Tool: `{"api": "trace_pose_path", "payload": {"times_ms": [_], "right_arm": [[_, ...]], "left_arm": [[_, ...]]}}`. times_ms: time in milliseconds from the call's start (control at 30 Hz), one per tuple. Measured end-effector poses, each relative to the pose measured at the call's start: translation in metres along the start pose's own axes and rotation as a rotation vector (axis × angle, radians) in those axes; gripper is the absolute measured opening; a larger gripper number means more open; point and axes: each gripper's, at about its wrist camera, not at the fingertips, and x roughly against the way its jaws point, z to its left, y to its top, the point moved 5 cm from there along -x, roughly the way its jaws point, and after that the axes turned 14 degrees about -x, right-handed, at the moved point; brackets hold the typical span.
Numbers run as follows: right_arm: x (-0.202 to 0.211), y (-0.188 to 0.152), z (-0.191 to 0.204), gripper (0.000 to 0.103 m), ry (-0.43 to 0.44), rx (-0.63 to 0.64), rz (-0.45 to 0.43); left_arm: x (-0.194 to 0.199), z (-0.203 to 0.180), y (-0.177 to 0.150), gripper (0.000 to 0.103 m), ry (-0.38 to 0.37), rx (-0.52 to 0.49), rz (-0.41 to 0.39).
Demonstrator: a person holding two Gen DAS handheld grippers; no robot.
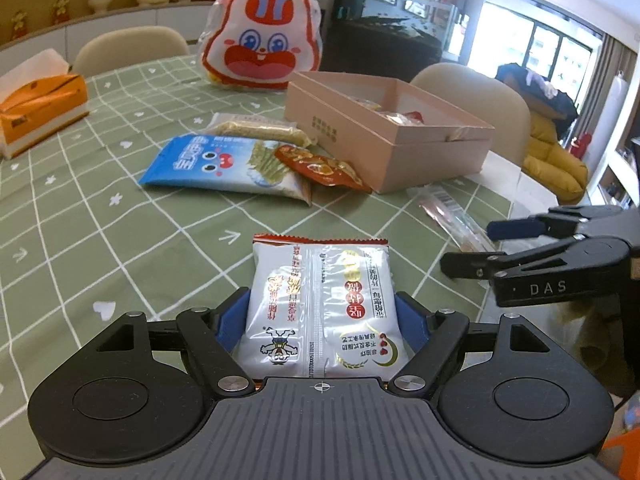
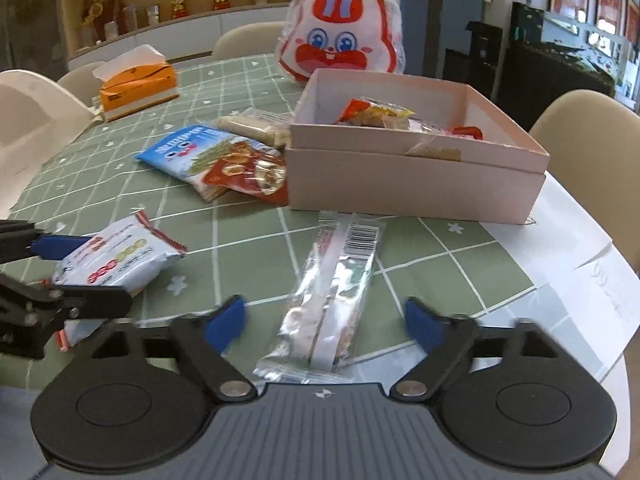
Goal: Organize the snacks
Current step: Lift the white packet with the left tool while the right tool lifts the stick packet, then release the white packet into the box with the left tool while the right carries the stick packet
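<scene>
The left tool (image 1: 323,312) grips a white snack packet (image 1: 320,304) just above the green checked counter (image 1: 100,216). The right tool (image 2: 325,318) stands open around a clear-wrapped snack bar (image 2: 332,292) lying in front of the pink box (image 2: 400,176), pads not touching it.

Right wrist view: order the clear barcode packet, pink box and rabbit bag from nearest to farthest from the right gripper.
1. Clear barcode packet, between the open fingers of the right gripper.
2. Pink box, ahead, slightly right.
3. Rabbit bag, behind the box, at the table's far side.
</scene>
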Motion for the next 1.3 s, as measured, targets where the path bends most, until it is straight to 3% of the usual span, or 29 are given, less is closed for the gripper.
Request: {"api": "trace_pose_path", "payload": {"times_ms": [100, 333, 600, 733, 833, 900, 1033, 1167, 1233, 1300], "right_arm": [[0.012, -0.006, 0.006, 0.043, 0.001, 0.028, 0.005], [0.041, -0.022, 0.003, 0.041, 0.005, 0.071, 0.003], [0.092, -0.016, -0.036, 0.041, 0.036, 0.004, -0.068], [0.129, 0.016, -0.048, 0.041, 0.065, 0.005, -0.175], [0.157, 0.064, -0.054, 0.041, 0.101, 0.011, -0.278], [0.166, 0.101, -0.058, 0.041, 0.105, 0.012, -0.341], [0.156, 0.162, -0.070, 0.041, 0.066, -0.019, -0.413], [0.113, 0.194, -0.091, 0.041, 0.071, -0.094, -0.360], [0.087, 0.199, -0.101, 0.041, 0.090, -0.129, -0.303], [0.063, 0.196, -0.109, 0.041, 0.101, -0.143, -0.250]], "left_arm": [[0.002, 0.000, 0.000, 0.082, -0.004, 0.016, 0.008], [0.006, -0.019, -0.001, 0.082, 0.026, -0.023, 0.046], [0.022, -0.052, 0.002, 0.082, -0.033, -0.019, 0.044], [0.052, -0.060, 0.047, 0.082, -0.073, 0.005, -0.094], [0.078, -0.056, 0.103, 0.082, -0.005, -0.023, -0.265], [0.078, -0.051, 0.141, 0.082, 0.018, -0.027, -0.335], [0.016, -0.034, 0.200, 0.082, -0.010, 0.037, -0.272], [-0.077, -0.030, 0.217, 0.082, -0.106, 0.057, -0.154], [-0.117, -0.034, 0.212, 0.082, -0.112, -0.001, -0.058], [-0.143, -0.042, 0.201, 0.082, -0.066, -0.115, 0.006]]}}
